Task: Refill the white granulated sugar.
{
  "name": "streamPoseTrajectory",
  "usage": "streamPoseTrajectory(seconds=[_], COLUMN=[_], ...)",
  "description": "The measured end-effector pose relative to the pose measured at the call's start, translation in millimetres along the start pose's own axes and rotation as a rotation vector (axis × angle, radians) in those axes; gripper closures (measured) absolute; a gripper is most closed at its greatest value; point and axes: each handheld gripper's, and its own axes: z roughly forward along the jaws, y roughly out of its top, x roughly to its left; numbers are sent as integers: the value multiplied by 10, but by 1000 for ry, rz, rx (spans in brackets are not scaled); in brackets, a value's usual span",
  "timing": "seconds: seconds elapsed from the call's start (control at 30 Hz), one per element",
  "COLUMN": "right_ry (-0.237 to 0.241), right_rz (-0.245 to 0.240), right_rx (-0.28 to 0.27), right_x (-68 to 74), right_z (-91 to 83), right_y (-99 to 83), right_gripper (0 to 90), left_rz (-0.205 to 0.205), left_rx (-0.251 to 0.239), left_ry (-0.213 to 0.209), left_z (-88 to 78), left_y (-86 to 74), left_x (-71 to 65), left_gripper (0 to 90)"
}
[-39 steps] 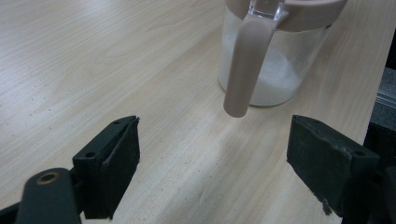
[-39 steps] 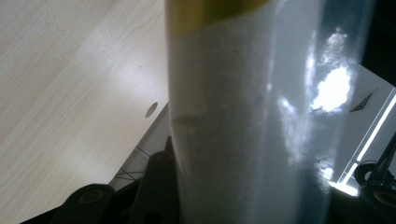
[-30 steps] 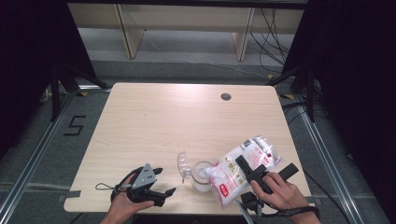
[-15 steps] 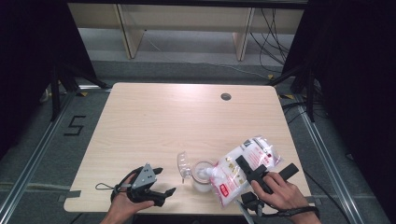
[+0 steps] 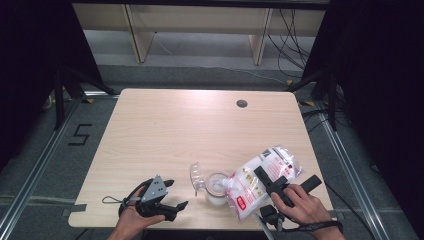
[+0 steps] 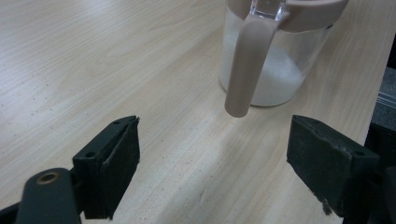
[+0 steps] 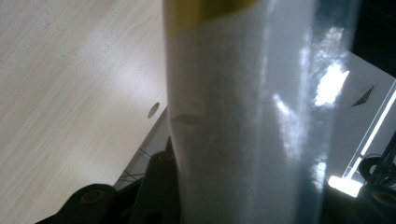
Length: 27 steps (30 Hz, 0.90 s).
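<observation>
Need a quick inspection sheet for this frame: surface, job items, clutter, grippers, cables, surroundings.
Surface: wooden table, round grommet hole near far edge.
Job's things: bag of white grains tilted over clear pitcher, partly filled, lid flipped open.
Clutter: nothing seen.
Grippers: right gripper shut on the bag; left gripper open, empty, facing the pitcher handle.
Cables: black leads on the floor behind.
Surroundings: shelving, dark curtains.
</observation>
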Motion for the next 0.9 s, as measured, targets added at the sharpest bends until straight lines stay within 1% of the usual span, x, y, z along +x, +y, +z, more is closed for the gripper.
streamPoseTrajectory(seconds=[0.03,0.1,0.13,0.23,0.33,0.57,0.6,0.63,0.9], right_ry=[0,0,1,1,2,-2,-2,-4,0], right_rz=[1,4,3,10,14,13,26,36,32], right_rx=[0,-2,-2,-3,-5,-6,-10,-13,-14], right_x=[1,2,1,7,3,-7,4,9,11], right_z=[0,2,4,5,6,-1,4,7,5], right_y=[-1,-2,-3,-3,-4,-9,-7,-7,-5], right_gripper=[733,733,733,734,734,734,734,734,735], left_rz=[15,13,9,9,12,4,3,3,9], left_rx=[-3,-4,10,8,-3,4,-3,3,8], left_ry=[3,2,6,7,1,-3,-5,1,7], left_z=[6,7,-5,-2,10,5,9,5,-2], left_y=[-4,-4,1,-1,-6,-4,-6,-3,-1], left_x=[12,11,7,8,9,6,6,4,8], left_gripper=[171,170,171,171,171,171,170,171,171])
